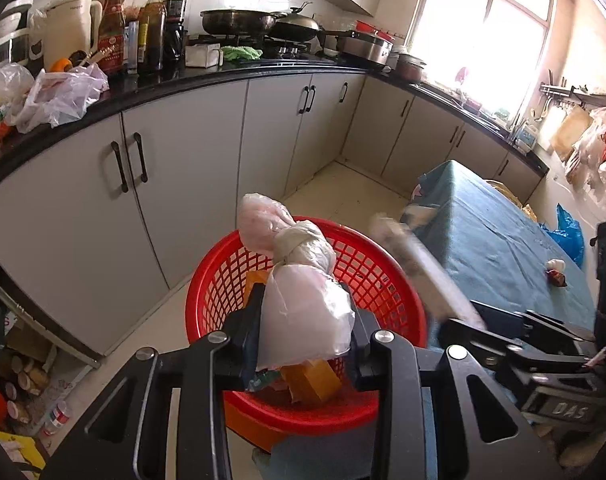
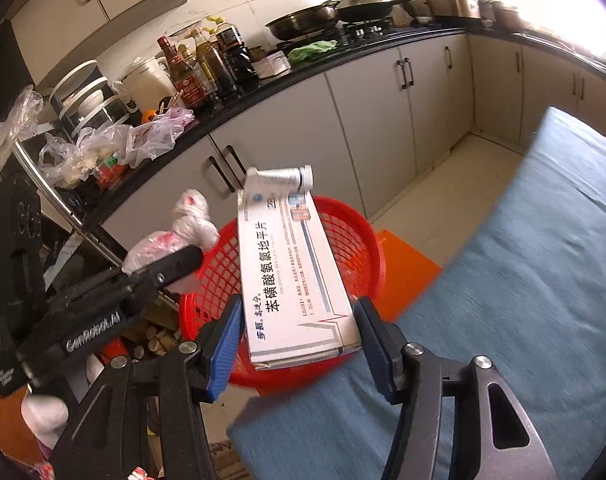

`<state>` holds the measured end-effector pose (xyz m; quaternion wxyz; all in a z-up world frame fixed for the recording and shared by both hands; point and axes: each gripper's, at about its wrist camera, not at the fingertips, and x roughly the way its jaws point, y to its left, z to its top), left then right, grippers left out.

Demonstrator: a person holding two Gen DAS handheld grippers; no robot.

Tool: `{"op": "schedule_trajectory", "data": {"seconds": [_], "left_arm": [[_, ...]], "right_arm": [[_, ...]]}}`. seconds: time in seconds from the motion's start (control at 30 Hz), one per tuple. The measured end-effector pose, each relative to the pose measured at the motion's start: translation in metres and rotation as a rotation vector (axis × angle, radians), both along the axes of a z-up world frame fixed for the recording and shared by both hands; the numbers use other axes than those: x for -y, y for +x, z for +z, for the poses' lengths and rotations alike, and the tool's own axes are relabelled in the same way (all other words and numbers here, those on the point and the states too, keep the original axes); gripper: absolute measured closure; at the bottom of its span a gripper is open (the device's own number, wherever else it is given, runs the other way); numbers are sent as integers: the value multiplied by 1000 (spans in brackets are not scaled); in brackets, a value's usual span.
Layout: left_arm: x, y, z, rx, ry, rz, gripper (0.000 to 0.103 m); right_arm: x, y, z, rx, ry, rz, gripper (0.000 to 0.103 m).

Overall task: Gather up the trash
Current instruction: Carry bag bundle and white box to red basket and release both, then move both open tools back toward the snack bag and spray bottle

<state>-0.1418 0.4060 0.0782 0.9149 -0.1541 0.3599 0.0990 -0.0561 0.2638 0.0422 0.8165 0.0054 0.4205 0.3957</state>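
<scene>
My left gripper (image 1: 309, 326) is shut on a knotted white plastic bag (image 1: 303, 292), held above a red mesh basket (image 1: 383, 276). Orange packaging (image 1: 313, 380) lies inside the basket. My right gripper (image 2: 299, 340) is shut on a long white medicine box (image 2: 295, 280) with printed characters, its blue pads (image 2: 223, 340) pressed on the box's near end over the basket (image 2: 355, 232). A white tube (image 2: 283, 178) lies at the box's far end. In the right wrist view the left gripper (image 2: 175, 264) and its bag (image 2: 183, 228) hang at the basket's left rim. The box (image 1: 423, 272) looks blurred in the left wrist view.
A table under a blue cloth (image 2: 523, 300) stands right of the basket, with a small bottle (image 1: 556, 272) on it. The basket sits on something orange (image 2: 407, 264). The black counter (image 1: 223, 76) carries bottles, a kettle, plastic bags and pans. Grey cabinets (image 1: 183, 184) run behind; clutter lies on the floor at left.
</scene>
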Motion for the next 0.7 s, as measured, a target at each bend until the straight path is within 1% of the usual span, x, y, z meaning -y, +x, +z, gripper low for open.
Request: {"op": "schedule_trajectory", "data": {"seconds": [0.07,0.13,0.2,0.43,0.6,0.7], "left_arm": [[-4,3,-3,-6,-12,3,66],[-6,3,-6,-10,-26,2,52],[-4,1,-7,-8,-13,2,50],[19,-8,-4,-19,107,8,47],[50,-18,6,-3,240,31,41],[65,-22,13,4,289,33,39]], "right_arm": [[-8,8,-7,-26,13,-4,38],[-7,12,-12,-53,29,-14,36],[-3,13,-15,-66,34,-21,36],[31,11,-17,-45,16,-79,36],[62,8,-14,-40,35,-134,36],[79,4,-10,-28,49,-157,36]]}}
